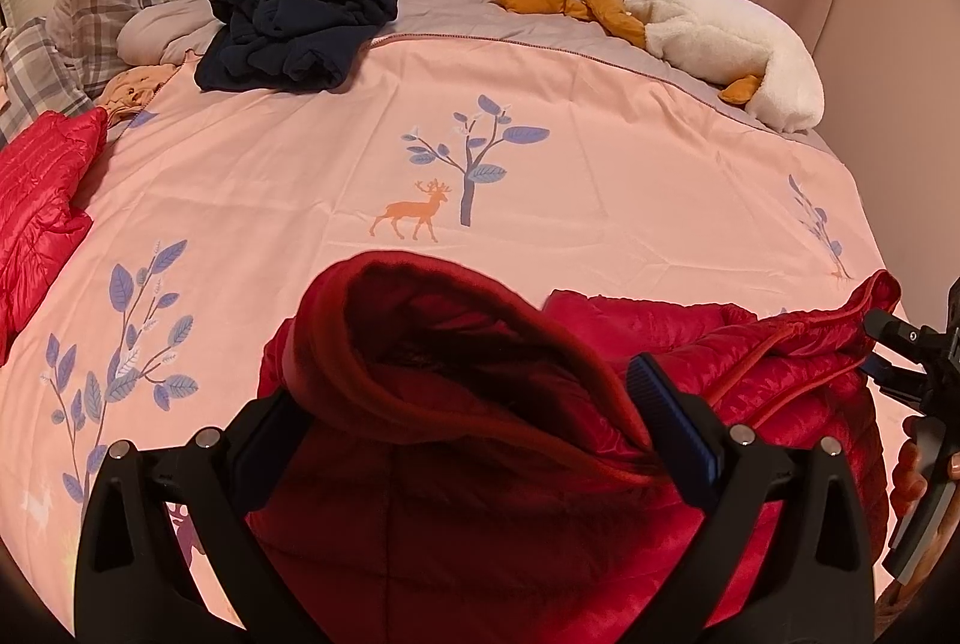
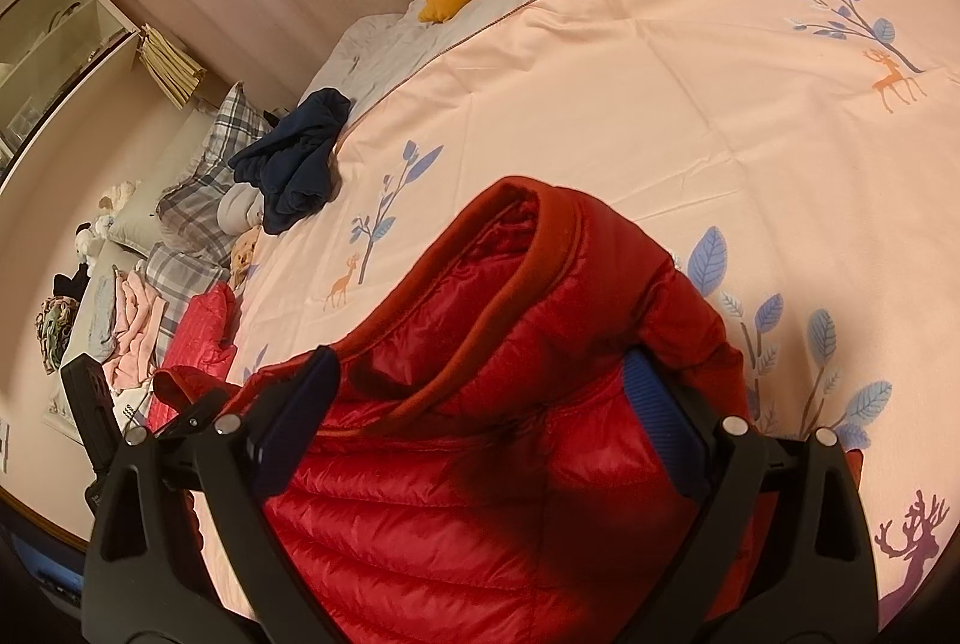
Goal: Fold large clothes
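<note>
Both grippers hold the red puffer jacket (image 1: 456,404) bunched at six o'clock on the pink bedspread (image 1: 540,152): the left gripper (image 1: 474,428) has its jaws clamped on the hood, the right gripper (image 2: 480,416) has its jaws clamped on the quilted body. Only the right wrist view shows a shelf unit (image 2: 54,38) at ten o'clock and folded pink clothes (image 2: 135,326) at nine. Both show the navy garment (image 1: 300,26) and white plush goose (image 1: 732,44) at the bed's far edge
</note>
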{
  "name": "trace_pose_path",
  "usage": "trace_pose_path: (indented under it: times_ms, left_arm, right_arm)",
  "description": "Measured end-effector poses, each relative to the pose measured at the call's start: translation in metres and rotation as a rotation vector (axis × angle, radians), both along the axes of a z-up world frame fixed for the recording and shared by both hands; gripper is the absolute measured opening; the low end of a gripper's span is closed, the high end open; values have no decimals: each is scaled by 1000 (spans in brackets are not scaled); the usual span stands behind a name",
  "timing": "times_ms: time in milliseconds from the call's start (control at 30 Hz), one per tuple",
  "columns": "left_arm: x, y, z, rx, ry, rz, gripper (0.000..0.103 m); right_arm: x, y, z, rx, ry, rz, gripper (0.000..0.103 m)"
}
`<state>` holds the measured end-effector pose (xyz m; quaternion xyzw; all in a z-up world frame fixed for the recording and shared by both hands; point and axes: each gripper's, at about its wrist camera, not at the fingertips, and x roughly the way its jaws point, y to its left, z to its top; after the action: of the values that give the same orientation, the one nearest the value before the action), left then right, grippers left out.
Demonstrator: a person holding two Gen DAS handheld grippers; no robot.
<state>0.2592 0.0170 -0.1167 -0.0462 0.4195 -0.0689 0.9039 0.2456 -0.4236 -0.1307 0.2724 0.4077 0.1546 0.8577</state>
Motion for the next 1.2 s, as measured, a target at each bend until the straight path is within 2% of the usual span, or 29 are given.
trace_pose_path:
  times_ms: [1200]
  left_arm:
    - [7,-1,-10,18,14,-1,102]
  right_arm:
    - [0,4,-8,-7,8,1,97]
